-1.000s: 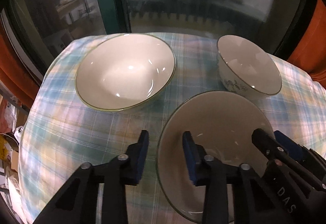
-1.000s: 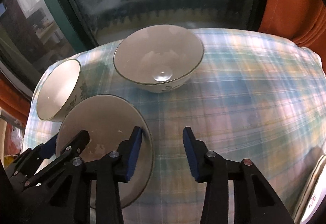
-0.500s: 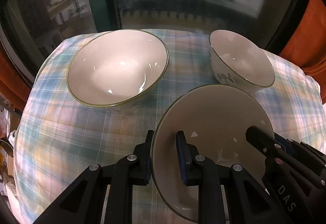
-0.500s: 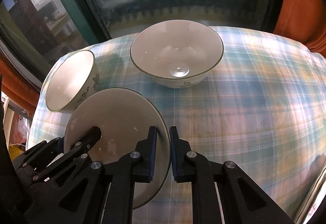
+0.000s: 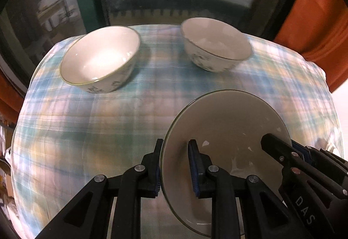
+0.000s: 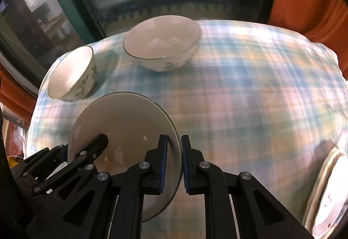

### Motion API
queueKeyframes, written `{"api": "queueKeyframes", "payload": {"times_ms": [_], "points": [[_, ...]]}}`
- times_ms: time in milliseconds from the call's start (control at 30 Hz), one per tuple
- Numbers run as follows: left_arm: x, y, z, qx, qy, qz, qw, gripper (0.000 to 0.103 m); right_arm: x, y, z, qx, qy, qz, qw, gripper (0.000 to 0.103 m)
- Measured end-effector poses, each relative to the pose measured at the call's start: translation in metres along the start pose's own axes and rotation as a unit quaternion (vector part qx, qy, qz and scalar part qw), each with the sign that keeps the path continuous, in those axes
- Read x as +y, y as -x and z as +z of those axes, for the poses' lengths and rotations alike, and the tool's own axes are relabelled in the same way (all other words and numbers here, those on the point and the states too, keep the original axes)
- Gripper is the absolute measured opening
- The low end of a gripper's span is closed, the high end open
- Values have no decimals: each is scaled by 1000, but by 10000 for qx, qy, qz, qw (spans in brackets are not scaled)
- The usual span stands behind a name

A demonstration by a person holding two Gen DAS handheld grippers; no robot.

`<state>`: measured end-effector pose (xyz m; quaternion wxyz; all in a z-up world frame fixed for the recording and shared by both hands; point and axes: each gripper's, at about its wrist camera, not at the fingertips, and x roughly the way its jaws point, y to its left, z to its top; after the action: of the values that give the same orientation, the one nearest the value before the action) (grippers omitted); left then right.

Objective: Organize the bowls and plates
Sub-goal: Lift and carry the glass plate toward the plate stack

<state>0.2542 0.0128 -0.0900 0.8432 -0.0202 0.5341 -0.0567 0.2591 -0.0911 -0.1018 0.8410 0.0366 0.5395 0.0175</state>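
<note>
Two bowls stand apart at the back of the checked tabletop (image 5: 71, 152): wide bowl (image 5: 100, 62) left, smaller bowl (image 5: 215, 45) right. Nearer, left gripper (image 5: 175, 168) jaws pinch the plate (image 5: 228, 130) at its left rim. Right gripper (image 6: 174, 165) jaws pinch its right rim, plate tilted.

Left gripper (image 5: 175, 166) and right gripper (image 6: 174, 161): matte black linkage arms with triangular cut-outs, joined by round silver pivot screws. Each finger ends in a slim blue ribbed pad (image 5: 193, 168). White letters "DAS" mark the side of the right gripper's body.
</note>
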Motion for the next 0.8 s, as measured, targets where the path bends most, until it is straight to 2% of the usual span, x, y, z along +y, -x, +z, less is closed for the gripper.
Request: {"api": "queueKeyframes", "payload": {"times_ms": [300, 533, 800], "points": [[-33, 27, -30, -138, 56, -67, 9999, 20, -36, 35, -27, -63, -56, 16, 10000, 16], [-71, 35, -64, 35, 142, 79, 9999, 20, -66, 58, -56, -56, 114, 93, 9999, 16], [-117, 28, -98, 184, 212, 149, 9995, 20, -112, 64, -89, 99, 210, 149, 9996, 16]]}}
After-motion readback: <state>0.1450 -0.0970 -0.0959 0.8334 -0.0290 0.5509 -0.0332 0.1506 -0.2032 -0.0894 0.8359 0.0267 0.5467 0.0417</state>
